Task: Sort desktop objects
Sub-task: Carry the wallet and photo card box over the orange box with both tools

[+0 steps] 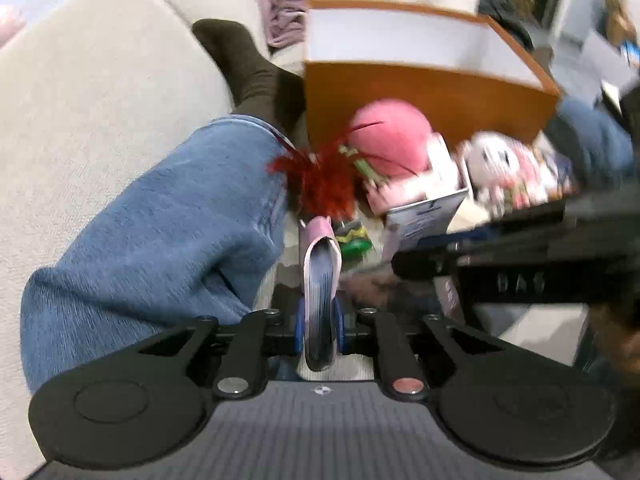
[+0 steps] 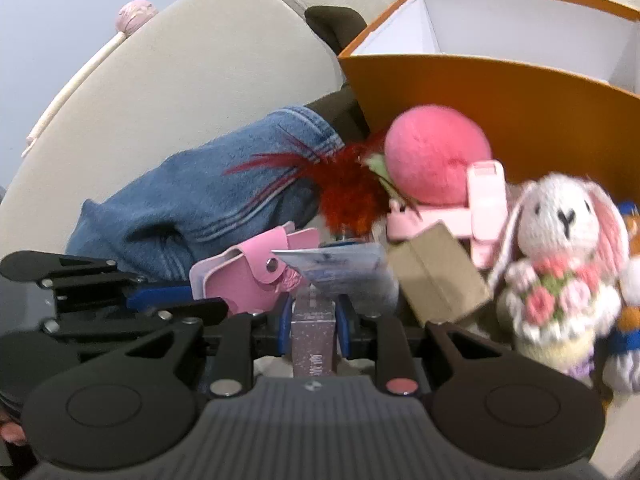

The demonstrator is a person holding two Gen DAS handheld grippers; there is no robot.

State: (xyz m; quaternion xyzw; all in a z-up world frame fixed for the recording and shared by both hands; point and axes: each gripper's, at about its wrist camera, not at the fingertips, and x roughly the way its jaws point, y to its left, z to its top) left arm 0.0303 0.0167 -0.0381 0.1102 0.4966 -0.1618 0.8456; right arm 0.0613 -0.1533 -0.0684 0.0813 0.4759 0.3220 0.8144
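Observation:
My left gripper (image 1: 319,320) is shut on a pink snap wallet (image 1: 321,292), held edge-on; the wallet also shows in the right wrist view (image 2: 244,280), with the left gripper (image 2: 168,294) at its left. My right gripper (image 2: 313,316) is shut on a glittery silver box (image 2: 313,336) with a pale blue card (image 2: 340,266) at its front end. The right gripper (image 1: 520,256) crosses the left wrist view at the right. Ahead lie a red feather toy (image 2: 352,192), a pink plush ball (image 2: 436,156), a knitted rabbit (image 2: 560,264) and a brown carton (image 2: 436,276).
An open orange box with a white inside (image 2: 500,92) stands behind the pile; it also shows in the left wrist view (image 1: 420,88). A person's jeans leg (image 1: 160,232) and dark sock (image 1: 244,64) lie on the cream sofa (image 1: 80,92) at the left. A pink tape dispenser (image 2: 484,208) sits by the ball.

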